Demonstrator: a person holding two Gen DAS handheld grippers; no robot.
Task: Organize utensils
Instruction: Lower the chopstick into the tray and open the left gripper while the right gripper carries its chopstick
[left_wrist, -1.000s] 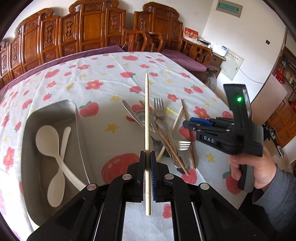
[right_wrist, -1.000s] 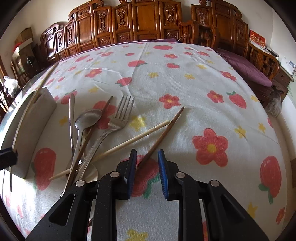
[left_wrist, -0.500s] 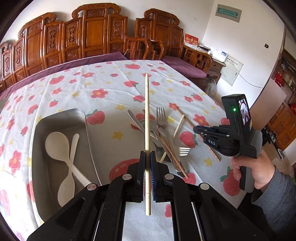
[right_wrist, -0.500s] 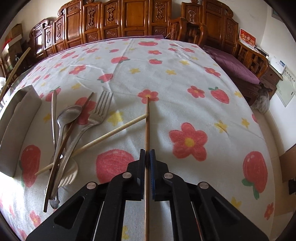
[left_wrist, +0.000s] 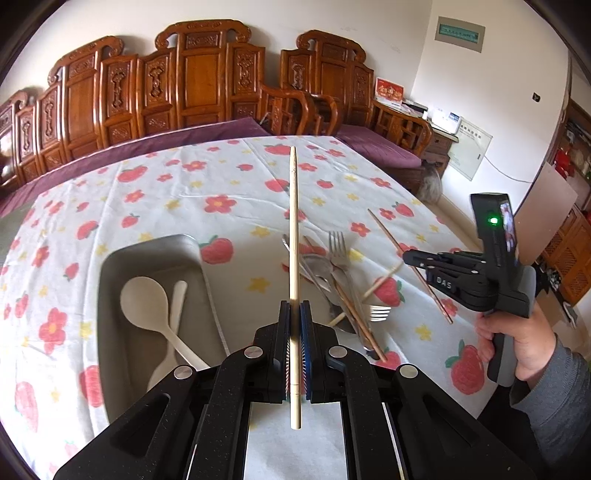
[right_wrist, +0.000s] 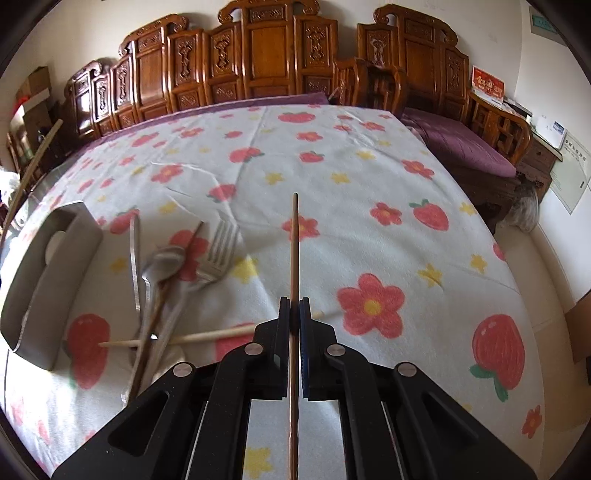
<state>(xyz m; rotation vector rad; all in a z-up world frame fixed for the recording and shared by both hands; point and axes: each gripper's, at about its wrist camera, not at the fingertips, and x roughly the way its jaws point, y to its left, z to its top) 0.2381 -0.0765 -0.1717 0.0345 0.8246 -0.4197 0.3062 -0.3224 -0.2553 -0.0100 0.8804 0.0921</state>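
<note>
- the left tool is pressed together, pinching a pale chopstick that points to 12 o'clock above the desk.
- the right tool is pressed together on a dark brown chopstick, also aimed at 12 o'clock; in the left view it sits at 3 o'clock, gripped by a hand.
- a metal tray lies at 9 o'clock in the left view, holding two white spoons.
- the loose pile, with a fork, a metal spoon, a knife and another pale chopstick, lies on the flowered cloth at 9 o'clock of the right tool, just beside the tray.
</note>
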